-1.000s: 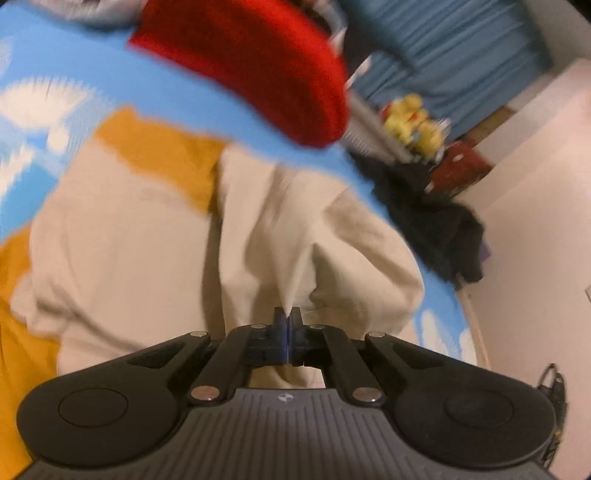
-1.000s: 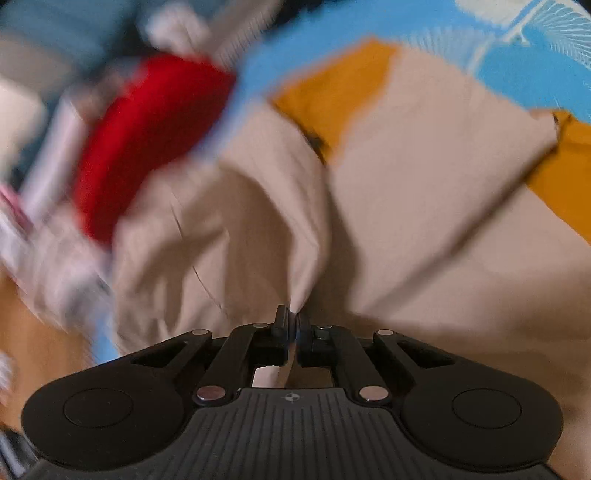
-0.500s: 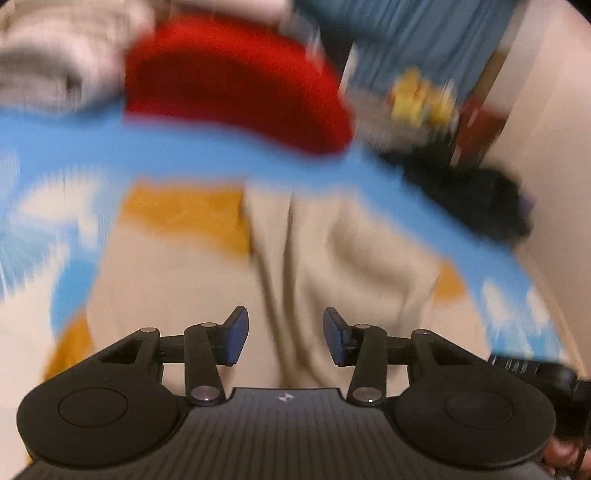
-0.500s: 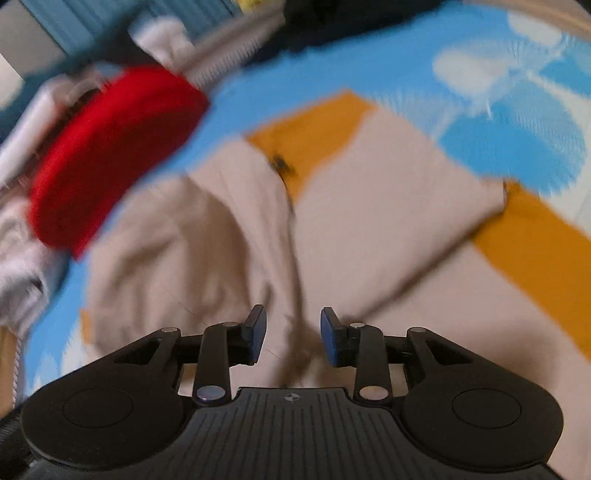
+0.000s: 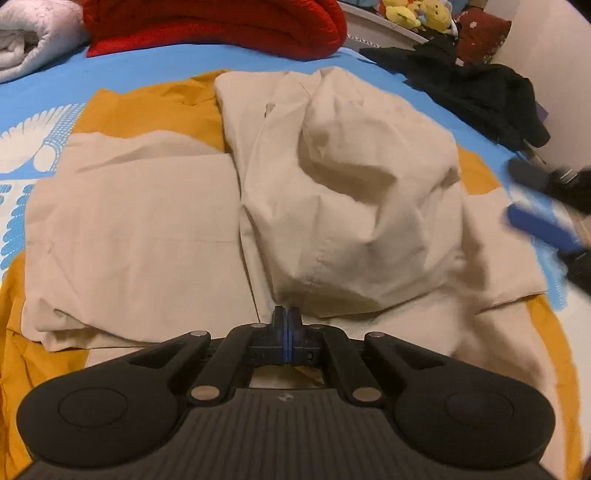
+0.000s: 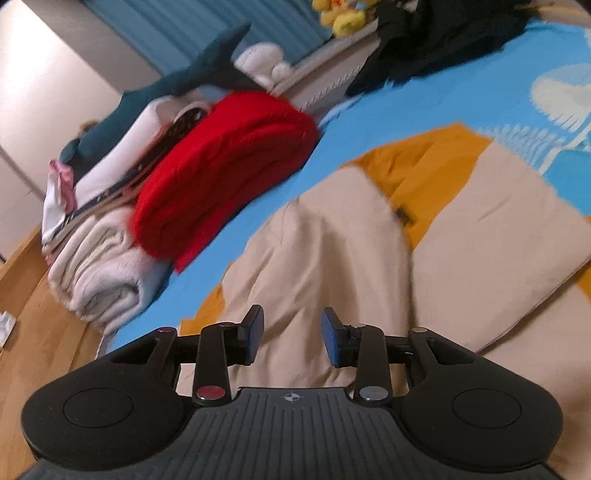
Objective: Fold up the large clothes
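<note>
Red blanket (image 5: 221, 26) behind beige garment (image 5: 332, 192).

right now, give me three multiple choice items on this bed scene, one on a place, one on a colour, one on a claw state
1. Where does the red blanket lie relative to the beige garment?
A. beyond it, at the far end of the bed
B. on top of it
C. under it

2. What colour is the cloth directly under the beige garment?
A. green
B. mustard orange
C. black

3. How do the two claws stand?
A. both open
B. left claw shut, right claw open
C. left open, right shut

Answers:
1 A, blue sheet shows between blanket and garment.
2 B, orange edges stick out around the beige.
3 B, the left fingers meet at the garment's edge; the right ones stand apart above it.
</note>
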The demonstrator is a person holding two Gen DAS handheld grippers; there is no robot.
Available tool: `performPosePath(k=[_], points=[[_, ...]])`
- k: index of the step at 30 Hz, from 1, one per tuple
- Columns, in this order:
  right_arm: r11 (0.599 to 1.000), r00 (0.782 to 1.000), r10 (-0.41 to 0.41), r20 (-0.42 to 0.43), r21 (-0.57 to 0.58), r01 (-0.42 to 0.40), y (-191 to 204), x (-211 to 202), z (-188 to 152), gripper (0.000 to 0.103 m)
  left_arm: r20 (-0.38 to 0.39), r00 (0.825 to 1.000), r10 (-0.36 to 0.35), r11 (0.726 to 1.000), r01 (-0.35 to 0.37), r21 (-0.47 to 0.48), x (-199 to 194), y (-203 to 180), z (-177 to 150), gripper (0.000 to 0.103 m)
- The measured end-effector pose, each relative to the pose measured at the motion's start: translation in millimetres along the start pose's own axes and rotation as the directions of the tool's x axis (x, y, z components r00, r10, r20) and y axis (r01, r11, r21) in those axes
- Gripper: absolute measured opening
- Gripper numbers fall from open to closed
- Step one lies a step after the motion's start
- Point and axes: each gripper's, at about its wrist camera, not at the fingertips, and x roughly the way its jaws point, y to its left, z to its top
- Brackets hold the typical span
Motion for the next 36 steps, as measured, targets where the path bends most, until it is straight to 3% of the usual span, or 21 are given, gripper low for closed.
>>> performPosePath(k=[3,4,6,7,9,15,20,26,29,31,36], points=[[0.998,0.993,-0.061,-0.097,-0.007,0.061,-3.4,21.4,-3.2,0.038,0.045,0.999,0.001,1.000,-0.001,0.005,-21.7,2.0,3.7,0.006],[0.990,0.977,-0.137,-0.165,-0.054,0.129,-2.3,32.1,-7.2,0.038,0.059,0.998,0.024,1.000,-0.025,0.013,-26.9,0.9,4.9,0.006],[0.944,0.908,-0.319,-0.270,-0.174,0.280,-5.8,52.4,-20.2,0.037,0.097,0.994,0.055,0.998,-0.057,0.016,-35.4,1.1,5.9,0.006],[0.937,0.901,-0.342,-0.266,-0.171,0.305,-9.3,53.0,-23.9,0.037,0.104,0.993,0.060,0.998,-0.062,0.014,-40.5,1.9,5.5,0.006],[0.948,0.913,-0.317,-0.257,-0.115,0.297,-8.2,46.9,-17.7,0.037,0.115,0.992,0.061,0.998,-0.062,0.002,-51.6,2.1,8.0,0.010],[0.967,0.970,-0.235,-0.060,-0.112,0.227,25.1,-5.1,14.2,0.037,0.205,0.975,0.081,0.996,-0.085,0.010,-110.5,12.9,25.1,0.015],[0.963,0.974,-0.184,0.133,-0.175,0.206,47.5,-72.5,38.4,0.038,0.318,0.945,0.079,0.993,-0.103,0.060,-176.0,20.9,19.2,0.015],[0.945,0.929,-0.137,0.343,-0.237,0.226,49.1,-188.3,55.0,0.038,0.436,0.898,0.061,0.993,-0.099,0.065,-267.9,36.6,-22.0,0.015],[0.951,0.887,-0.152,0.436,-0.180,0.251,33.6,-269.2,48.6,0.038,0.452,0.890,0.062,0.996,-0.082,0.026,-317.6,47.2,-58.1,0.015],[0.948,0.865,-0.189,0.465,-0.143,0.284,16.4,-316.0,35.0,0.038,0.454,0.890,0.050,0.997,-0.068,0.023,-343.2,51.9,-90.1,0.015],[0.906,0.844,-0.305,0.440,-0.139,0.399,-36.4,-379.2,-8.7,0.039,0.400,0.915,0.053,0.998,-0.061,0.007,-361.1,62.7,-170.2,0.015]])
